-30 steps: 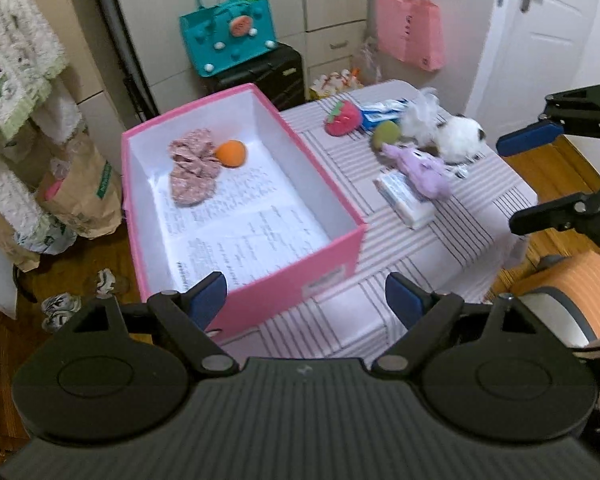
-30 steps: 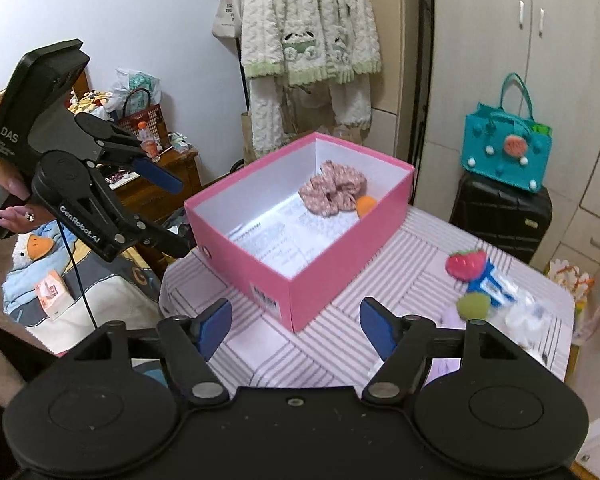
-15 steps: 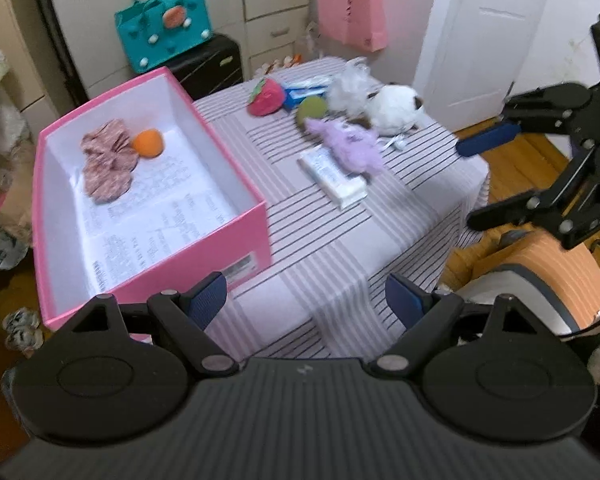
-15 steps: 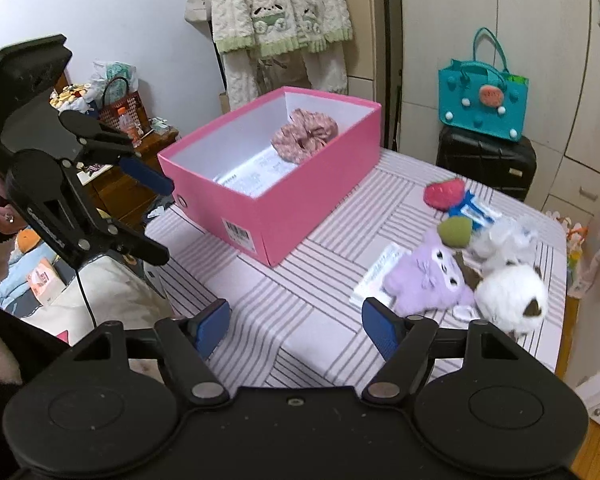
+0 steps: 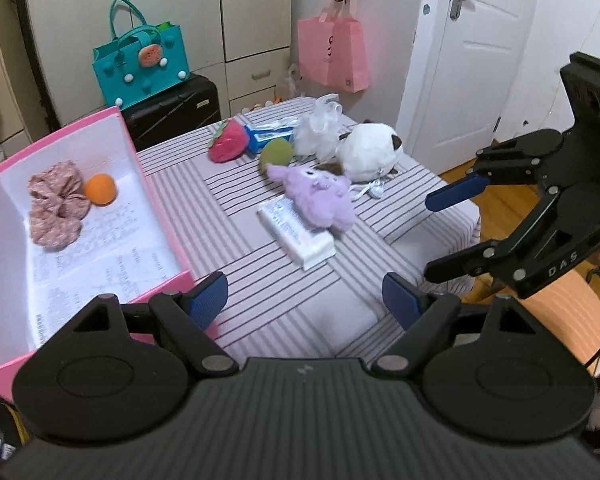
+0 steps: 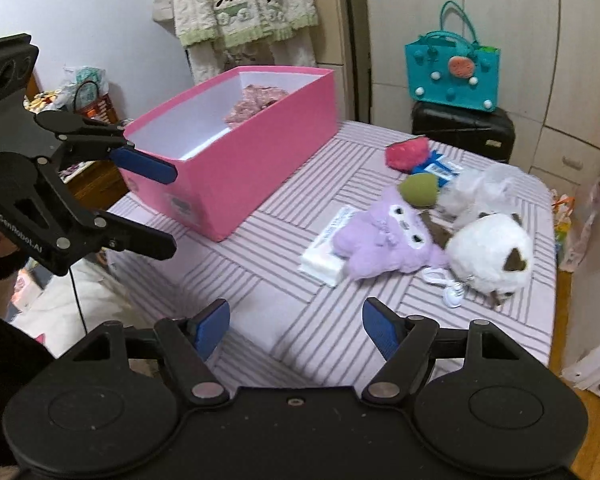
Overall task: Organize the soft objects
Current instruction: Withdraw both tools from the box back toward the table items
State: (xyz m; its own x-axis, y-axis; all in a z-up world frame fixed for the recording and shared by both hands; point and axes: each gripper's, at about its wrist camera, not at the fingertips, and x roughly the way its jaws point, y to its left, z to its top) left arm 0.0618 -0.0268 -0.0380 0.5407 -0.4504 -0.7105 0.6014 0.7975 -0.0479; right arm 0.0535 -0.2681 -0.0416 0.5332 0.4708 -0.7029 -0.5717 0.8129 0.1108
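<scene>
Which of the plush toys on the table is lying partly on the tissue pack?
The purple plush. It overlaps the white tissue pack, while the white plush sits beside it on the striped cloth, clear of the pack.

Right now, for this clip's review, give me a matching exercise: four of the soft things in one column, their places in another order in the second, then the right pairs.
Things:
1. orange ball
2. purple plush
3. white plush
4. strawberry plush

Places:
A. on the table, partly on the white tissue pack
B. inside the pink box, beside the floral scrunchie
C. next to the blue packet
D. toward the door-side table edge

Pairs: 1-B, 2-A, 3-D, 4-C
</scene>
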